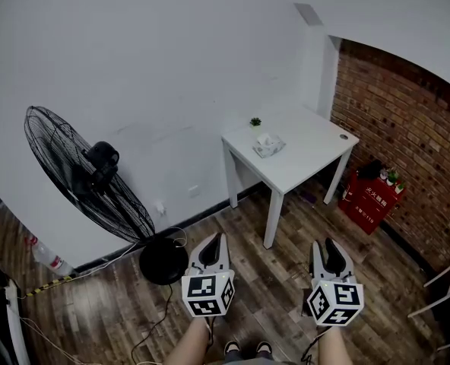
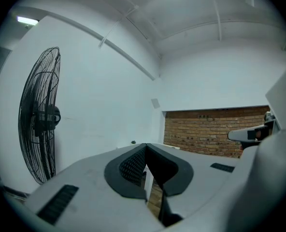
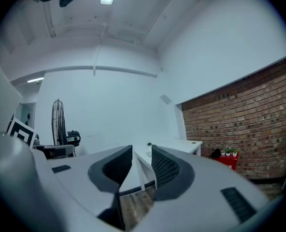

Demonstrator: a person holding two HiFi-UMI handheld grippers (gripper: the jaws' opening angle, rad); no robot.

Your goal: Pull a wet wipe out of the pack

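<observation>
Your left fingers (image 2: 132, 167) are pinched together on nothing, and your right fingers (image 3: 166, 169) sit a bit apart, also empty. The pack (image 1: 268, 144) is way off on the bench (image 1: 308, 158), upper middle of the head view. Looks like nothing's started yet, so the whole pull is left.

White table (image 1: 305, 162) ahead of my right gripper (image 1: 325, 245), red brick wall (image 1: 407, 120) further right, black fan (image 1: 80, 177) left, brown plank floor (image 1: 274, 280).

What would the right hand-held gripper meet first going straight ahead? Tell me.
Probably the white table: it shows between the open, empty jaws of the right hand-held gripper, some way off across the wooden floor. Depth is unclear.
</observation>
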